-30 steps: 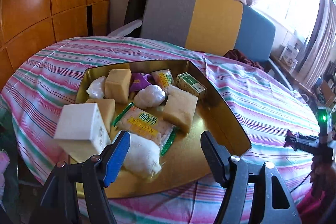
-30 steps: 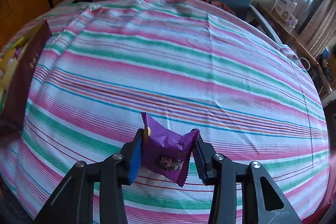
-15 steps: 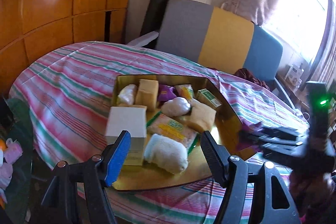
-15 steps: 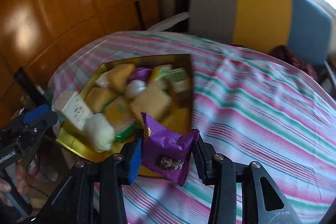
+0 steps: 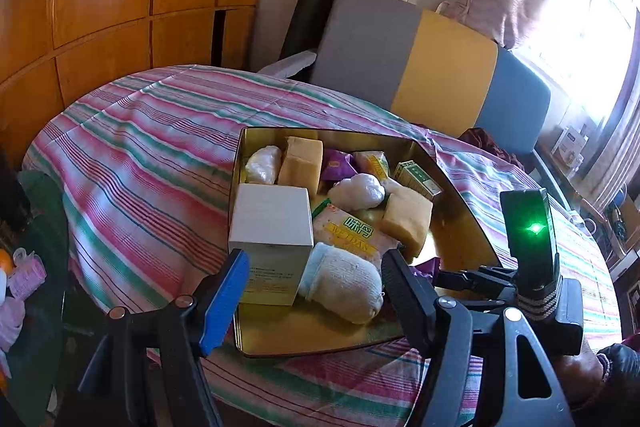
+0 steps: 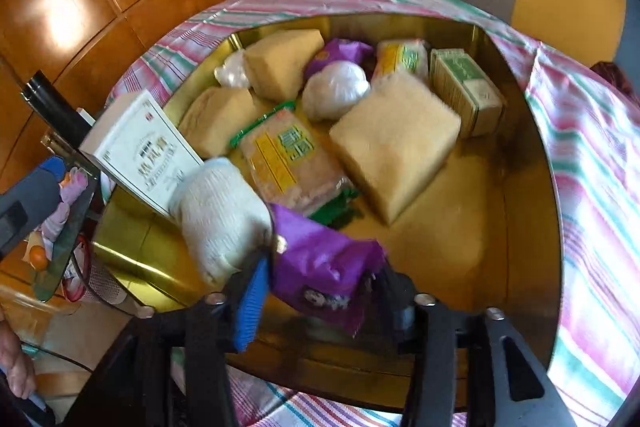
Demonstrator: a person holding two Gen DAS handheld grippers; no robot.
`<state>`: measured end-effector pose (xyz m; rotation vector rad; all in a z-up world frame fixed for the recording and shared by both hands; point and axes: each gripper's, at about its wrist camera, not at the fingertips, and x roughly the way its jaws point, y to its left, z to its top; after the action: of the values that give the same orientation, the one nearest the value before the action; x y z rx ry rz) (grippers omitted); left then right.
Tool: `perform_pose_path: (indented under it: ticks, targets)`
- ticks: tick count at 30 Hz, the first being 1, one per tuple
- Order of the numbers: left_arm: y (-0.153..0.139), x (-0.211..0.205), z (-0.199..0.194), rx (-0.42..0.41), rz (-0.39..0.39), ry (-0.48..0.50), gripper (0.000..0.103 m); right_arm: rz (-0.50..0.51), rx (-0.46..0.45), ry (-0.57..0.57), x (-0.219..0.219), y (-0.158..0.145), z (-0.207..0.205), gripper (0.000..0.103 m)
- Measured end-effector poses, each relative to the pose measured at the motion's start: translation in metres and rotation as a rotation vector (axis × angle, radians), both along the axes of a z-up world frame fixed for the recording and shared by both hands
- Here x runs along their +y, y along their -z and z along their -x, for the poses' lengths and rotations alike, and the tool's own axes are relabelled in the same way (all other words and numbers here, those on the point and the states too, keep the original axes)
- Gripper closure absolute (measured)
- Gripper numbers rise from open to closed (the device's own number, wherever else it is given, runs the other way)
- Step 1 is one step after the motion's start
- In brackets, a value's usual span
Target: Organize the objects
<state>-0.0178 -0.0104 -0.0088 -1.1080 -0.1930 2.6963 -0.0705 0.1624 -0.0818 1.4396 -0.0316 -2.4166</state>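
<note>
A purple snack packet (image 6: 320, 275) sits tilted between the fingers of my right gripper (image 6: 324, 269), whose jaws are opening; the pads no longer squeeze it. It hangs low over the bare near corner of the gold tin (image 6: 440, 247), beside a rolled white sock (image 6: 218, 215). In the left wrist view the right gripper (image 5: 452, 275) reaches in from the right, a corner of the packet (image 5: 426, 269) showing. My left gripper (image 5: 316, 263) is open and empty at the tin's near edge (image 5: 320, 345), in front of a white box (image 5: 272, 219).
The tin also holds a cracker pack (image 5: 352, 231), yellow sponge blocks (image 5: 406, 219), a white wrapped ball (image 5: 356, 189), a green box (image 5: 418, 179) and a second purple packet (image 5: 338, 165). Striped tablecloth (image 5: 152, 155) covers the round table; a grey-yellow-blue chair (image 5: 440, 67) stands behind.
My right gripper swung left from over the bare cloth to over the tin with the purple packet, and its jaws have widened. The left gripper drew back a little.
</note>
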Motion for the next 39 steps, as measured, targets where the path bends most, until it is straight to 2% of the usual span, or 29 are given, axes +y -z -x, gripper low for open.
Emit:
perform_pose_path:
  ticks: [5, 9, 16, 21, 29, 33, 37, 39]
  targets:
    - [-0.001, 0.002, -0.003, 0.009, 0.017, -0.004, 0.033, 0.025, 0.001, 0.013, 0.002, 0.0, -0.003, 0.047]
    - [-0.003, 0.004, -0.004, 0.023, 0.042, -0.019, 0.033, 0.038, 0.025, 0.037, 0.005, -0.012, -0.007, 0.031]
    - [-0.01, 0.013, -0.011, 0.049, 0.09, -0.044, 0.033, 0.025, 0.118, 0.094, 0.014, -0.036, -0.027, 0.017]
    - [-0.016, 0.022, -0.018, 0.075, 0.124, -0.05, 0.028, -0.029, 0.197, 0.173, 0.022, -0.051, -0.042, 0.008]
    - [-0.023, 0.033, -0.026, 0.102, 0.154, -0.085, 0.022, -0.124, 0.275, 0.285, 0.035, -0.068, -0.063, 0.004]
    - [-0.025, 0.041, -0.027, 0.101, 0.221, -0.133, 0.022, -0.157, 0.289, 0.334, 0.04, -0.07, -0.068, 0.004]
    - [-0.024, 0.038, -0.03, 0.083, 0.169, -0.11, 0.022, -0.185, 0.321, 0.371, 0.042, -0.08, -0.071, 0.004]
    - [-0.026, 0.036, -0.032, 0.096, 0.168, -0.123, 0.022, -0.192, 0.334, 0.381, 0.041, -0.088, -0.073, 0.003]
